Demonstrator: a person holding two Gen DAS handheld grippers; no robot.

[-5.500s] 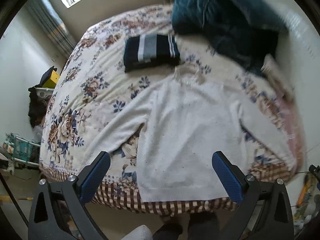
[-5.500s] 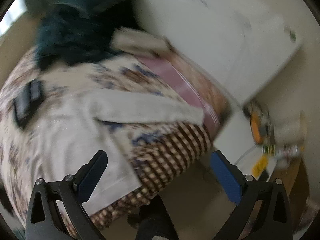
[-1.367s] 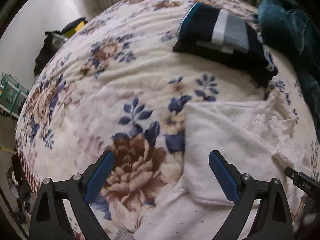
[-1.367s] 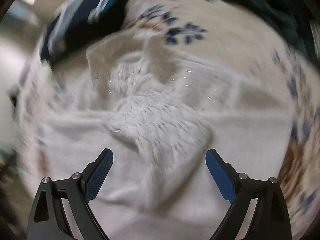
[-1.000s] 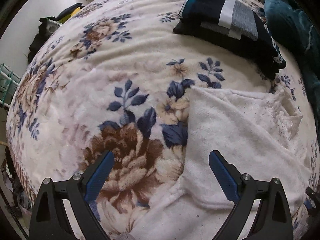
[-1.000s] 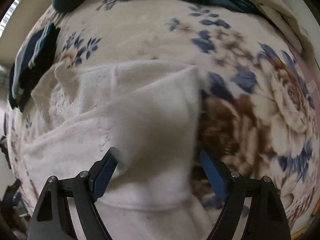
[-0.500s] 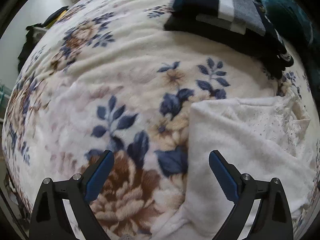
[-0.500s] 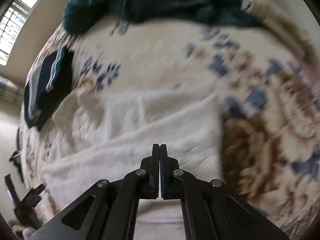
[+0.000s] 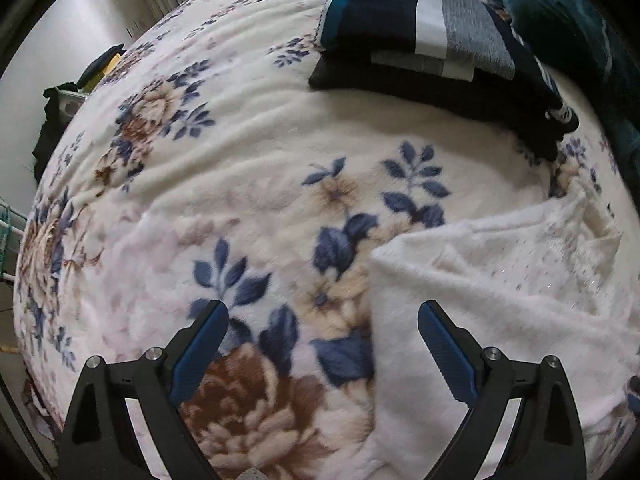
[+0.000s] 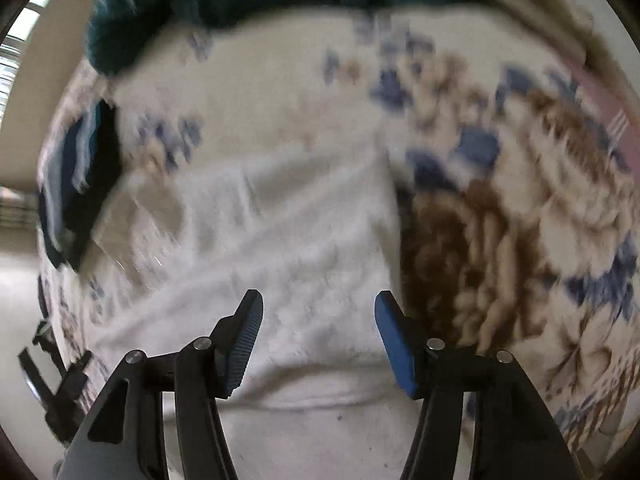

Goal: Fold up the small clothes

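Note:
A white fuzzy sweater (image 9: 500,312) lies on the floral blanket (image 9: 224,168), its sleeves folded in over the body. My left gripper (image 9: 322,344) is open above the sweater's left edge; its right pad is over the white knit and its left pad over the blanket. In the blurred right wrist view the sweater (image 10: 288,248) fills the middle. My right gripper (image 10: 318,336) hovers over its folded right part with the jaws opening and no cloth pinched between them.
A folded navy, white and grey striped garment (image 9: 432,40) lies on the blanket beyond the sweater. A teal pile of clothes (image 9: 576,24) sits at the far right. Clutter (image 9: 76,92) stands beside the bed on the left.
My right gripper was shut half a second ago and now stands parted over the sweater. My left gripper has drifted slightly over the blanket and stayed open.

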